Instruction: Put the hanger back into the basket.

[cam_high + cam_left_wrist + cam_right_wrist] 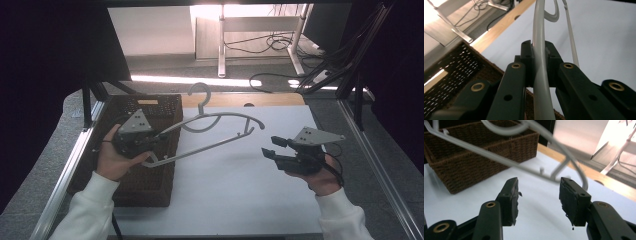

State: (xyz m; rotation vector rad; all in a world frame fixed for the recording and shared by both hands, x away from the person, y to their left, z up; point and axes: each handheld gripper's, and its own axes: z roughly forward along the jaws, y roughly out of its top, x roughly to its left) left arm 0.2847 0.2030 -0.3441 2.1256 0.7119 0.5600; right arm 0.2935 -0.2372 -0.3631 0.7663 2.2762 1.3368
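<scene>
One end of the hanger (215,131) is clamped by the left gripper (152,137) over the basket (150,180), likely for dropping in; the right gripper (272,147) stands open, empty.

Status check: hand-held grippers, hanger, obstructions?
Left hand-held gripper shut on hanger, over basket. Right hand-held gripper open, empty. Nothing blocking.

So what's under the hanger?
Under the hanger: white tabletop and the wicker basket's right edge. The left gripper and hand cover part of the basket's inside.
</scene>
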